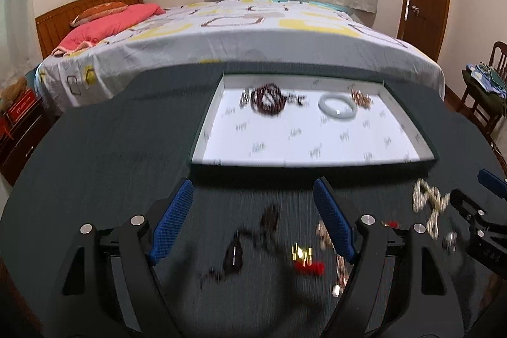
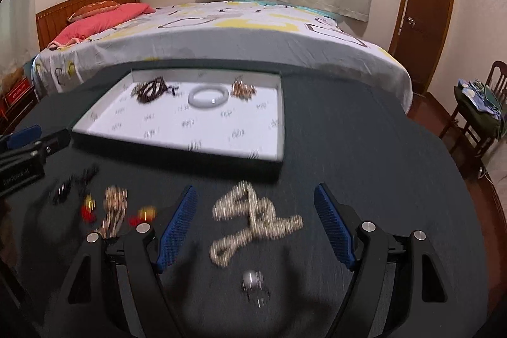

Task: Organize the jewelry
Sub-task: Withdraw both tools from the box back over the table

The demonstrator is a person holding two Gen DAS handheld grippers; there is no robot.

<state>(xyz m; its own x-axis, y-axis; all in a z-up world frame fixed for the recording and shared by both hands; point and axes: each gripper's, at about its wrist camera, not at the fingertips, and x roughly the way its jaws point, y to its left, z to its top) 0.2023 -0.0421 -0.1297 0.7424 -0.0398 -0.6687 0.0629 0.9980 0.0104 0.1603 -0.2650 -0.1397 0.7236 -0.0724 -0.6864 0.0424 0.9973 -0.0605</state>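
- The left gripper [image 1: 253, 198] hangs over the near part of a dark round table [image 1: 104, 148], its blue-padded jaws spread wide with nothing between the pads.
- Below and between those jaws, on the table, lie a dark beaded strand [image 1: 250, 238], a small gold and red ornament [image 1: 305, 258] and, close to the right finger, a rose-gold chain [image 1: 326, 238]; all are smeared by blur.
- The right gripper [image 2: 255, 198] is likewise released, jaws wide apart and clasping nothing.
- A pale pearl necklace [image 2: 253, 217], looped over itself, lies on the table between the right gripper's fingers without touching either pad.
- Just nearer than the necklace sits a small silver ring [image 2: 252, 279].
- To the left of the right gripper, more pieces are scattered on the table: red and gold bits, a rose-gold chain and dark items, too blurred to tell further.
- A shallow dark-edged tray [image 2: 279, 122] with a white printed lining stands on the far side of the table, beyond both grippers.
- Along the tray's far edge, from left to right, lie a dark brown bead bracelet [image 2: 153, 89], a pale jade bangle [image 2: 208, 97] and a coppery bracelet [image 2: 243, 90], each apart from its neighbour.
- Beyond the table stands a bed [image 1: 253, 37] with a patterned sheet and pink bedding [image 1: 111, 24].
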